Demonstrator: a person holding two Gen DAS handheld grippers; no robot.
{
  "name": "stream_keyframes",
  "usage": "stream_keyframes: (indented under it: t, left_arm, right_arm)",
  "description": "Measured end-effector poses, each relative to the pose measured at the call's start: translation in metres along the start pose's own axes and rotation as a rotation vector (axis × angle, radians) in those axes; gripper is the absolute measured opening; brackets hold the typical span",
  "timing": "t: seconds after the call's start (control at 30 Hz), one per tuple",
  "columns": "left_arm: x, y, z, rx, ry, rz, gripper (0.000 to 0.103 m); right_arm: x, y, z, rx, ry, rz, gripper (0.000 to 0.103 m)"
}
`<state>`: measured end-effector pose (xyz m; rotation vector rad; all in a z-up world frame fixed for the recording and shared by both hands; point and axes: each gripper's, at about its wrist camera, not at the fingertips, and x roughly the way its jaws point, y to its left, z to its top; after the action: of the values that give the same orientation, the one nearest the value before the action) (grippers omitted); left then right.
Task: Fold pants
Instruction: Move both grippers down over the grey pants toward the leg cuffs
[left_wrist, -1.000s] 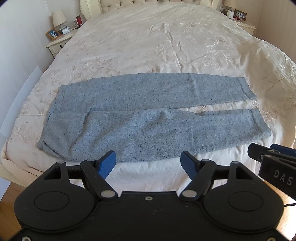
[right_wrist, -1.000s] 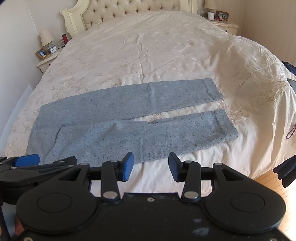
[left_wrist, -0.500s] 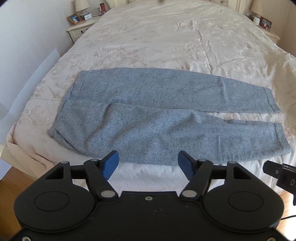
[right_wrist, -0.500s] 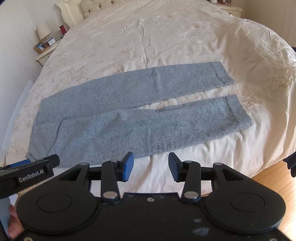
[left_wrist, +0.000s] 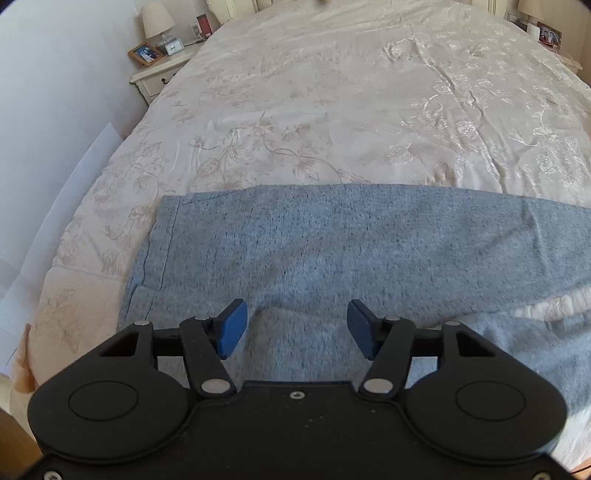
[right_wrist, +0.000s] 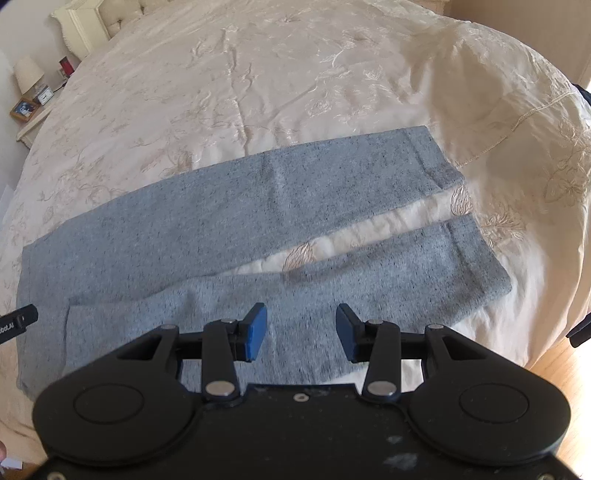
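Observation:
Grey-blue speckled pants (left_wrist: 332, 251) lie flat across the foot of a cream bed, waistband to the left, both legs running right with a gap between them (right_wrist: 369, 229). My left gripper (left_wrist: 295, 328) is open and empty, hovering just above the near side of the waist and hip area. My right gripper (right_wrist: 301, 330) is open and empty, just above the near leg (right_wrist: 388, 273) about midway along it. The leg cuffs (right_wrist: 476, 254) lie at the right. A tip of the left gripper shows at the left edge of the right wrist view (right_wrist: 16, 319).
The cream embroidered bedspread (left_wrist: 351, 92) stretches far behind the pants. A nightstand (left_wrist: 159, 74) with a lamp, photo frame and clock stands at the far left by the white wall. Wooden floor (right_wrist: 561, 373) shows beyond the bed's near right edge.
Both grippers have moved forward and down toward the pants, which now fill the lower view. The left has shifted toward the waist end, the right over the near leg. Both stay open.

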<state>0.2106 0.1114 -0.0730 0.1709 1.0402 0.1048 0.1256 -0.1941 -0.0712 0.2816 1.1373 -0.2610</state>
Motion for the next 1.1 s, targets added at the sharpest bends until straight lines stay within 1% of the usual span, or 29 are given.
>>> stream_keyframes:
  t: [0.1, 0.17, 0.27, 0.33, 0.4, 0.43, 0.47, 0.5, 0.53, 0.6, 0.67, 0.73, 0.8, 0.9, 0.93, 0.97, 1.0, 1.07, 1.1]
  left_arm:
    - [0.028, 0.005, 0.017, -0.002, 0.009, -0.016, 0.063]
    - [0.045, 0.004, 0.022, -0.004, 0.012, -0.022, 0.063]
    - [0.075, -0.007, 0.02, 0.025, 0.046, -0.056, 0.062]
    - [0.094, -0.016, 0.013, 0.047, 0.066, -0.066, 0.062]
    - [0.112, -0.027, 0.002, 0.086, 0.137, -0.087, 0.061]
    - [0.12, -0.031, -0.006, 0.097, 0.193, -0.112, 0.059]
    - [0.126, -0.033, -0.016, 0.099, 0.247, -0.138, 0.054]
    - [0.128, -0.033, -0.027, 0.094, 0.284, -0.157, 0.053]
    - [0.125, -0.031, -0.038, 0.096, 0.289, -0.16, 0.053]
    - [0.111, -0.032, -0.057, 0.137, 0.256, -0.151, 0.053]
    - [0.1, -0.034, -0.071, 0.169, 0.246, -0.141, 0.053]
    - [0.097, -0.033, -0.079, 0.153, 0.266, -0.133, 0.053]
    - [0.098, -0.033, -0.083, 0.116, 0.286, -0.123, 0.053]
    - [0.102, -0.036, -0.082, 0.078, 0.31, -0.106, 0.054]
    - [0.104, -0.036, -0.082, 0.07, 0.314, -0.101, 0.054]
    - [0.106, -0.035, -0.08, 0.066, 0.317, -0.096, 0.054]
    - [0.107, -0.037, -0.081, 0.065, 0.318, -0.092, 0.054]
    - [0.107, -0.039, -0.084, 0.067, 0.311, -0.084, 0.054]
    - [0.108, -0.04, -0.084, 0.071, 0.308, -0.079, 0.054]
  right_arm:
    - [0.022, 0.002, 0.028, 0.03, -0.002, -0.045, 0.044]
    - [0.039, 0.005, 0.042, 0.044, 0.017, -0.048, 0.044]
    - [0.063, 0.016, 0.052, 0.058, 0.037, -0.069, 0.044]
    - [0.08, 0.032, 0.057, 0.038, 0.058, -0.065, 0.044]
    - [0.094, 0.051, 0.061, -0.001, 0.062, -0.048, 0.044]
    - [0.1, 0.063, 0.062, -0.029, 0.07, -0.038, 0.044]
    - [0.106, 0.073, 0.064, -0.056, 0.076, -0.026, 0.044]
    - [0.111, 0.084, 0.066, -0.085, 0.08, -0.012, 0.044]
    - [0.116, 0.094, 0.067, -0.113, 0.083, 0.004, 0.044]
    - [0.125, 0.109, 0.069, -0.155, 0.092, 0.037, 0.044]
    - [0.136, 0.121, 0.073, -0.185, 0.112, 0.069, 0.044]
    - [0.148, 0.132, 0.075, -0.208, 0.138, 0.106, 0.044]
    - [0.163, 0.142, 0.078, -0.235, 0.156, 0.143, 0.044]
    - [0.189, 0.155, 0.078, -0.305, 0.168, 0.167, 0.044]
    - [0.197, 0.157, 0.077, -0.332, 0.172, 0.169, 0.043]
    - [0.205, 0.157, 0.077, -0.363, 0.17, 0.16, 0.04]
    - [0.213, 0.154, 0.077, -0.392, 0.162, 0.138, 0.039]
    - [0.226, 0.138, 0.081, -0.423, 0.148, 0.08, 0.038]
    - [0.229, 0.123, 0.085, -0.416, 0.139, 0.054, 0.038]
